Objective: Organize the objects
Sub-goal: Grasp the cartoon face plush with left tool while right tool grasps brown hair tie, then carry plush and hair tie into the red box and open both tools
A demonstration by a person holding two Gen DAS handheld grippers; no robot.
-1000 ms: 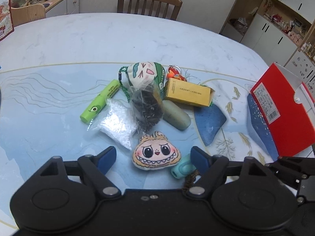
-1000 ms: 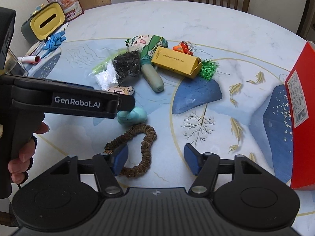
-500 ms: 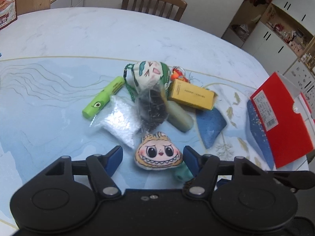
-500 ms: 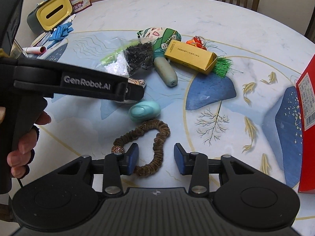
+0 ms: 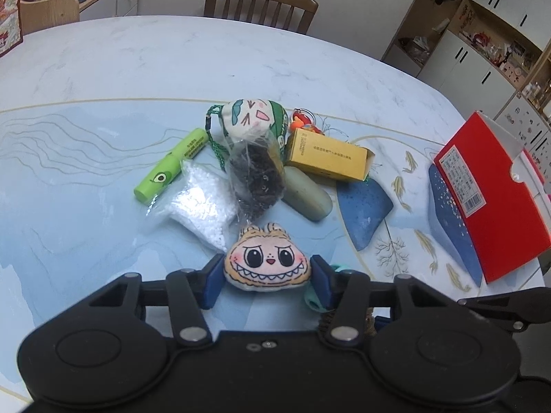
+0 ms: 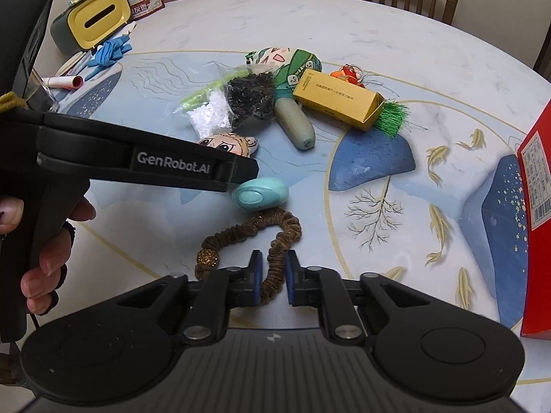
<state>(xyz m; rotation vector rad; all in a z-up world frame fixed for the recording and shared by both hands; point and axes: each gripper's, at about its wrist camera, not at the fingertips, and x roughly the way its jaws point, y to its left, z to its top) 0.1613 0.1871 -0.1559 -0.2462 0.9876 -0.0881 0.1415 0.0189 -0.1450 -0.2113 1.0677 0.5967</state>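
Note:
A plush monster face (image 5: 267,263) lies on the blue patterned table mat (image 5: 69,213), and my left gripper (image 5: 267,280) is shut on it, one blue pad against each side. A brown scrunchie (image 6: 255,230) with a gold bead lies near the table's front edge. My right gripper (image 6: 274,275) is shut on its near loop. A teal oval gadget (image 6: 260,194) sits just beyond the scrunchie, beside the left gripper's black arm (image 6: 155,168), which a hand holds.
Behind the plush lies a pile: green tube (image 5: 170,167), white bead bag (image 5: 203,203), dark bag (image 5: 256,175), green doll pouch (image 5: 255,118), yellow box (image 5: 327,158), grey-green case (image 5: 306,194). A red box (image 5: 492,192) stands at the right. A yellow-lidded tissue box (image 6: 91,22) and blue gloves (image 6: 108,51) are far left.
Both grippers have closed from wide open: the left one moved forward and closed onto the plush face, the right one lowered and closed onto the scrunchie's near loop.

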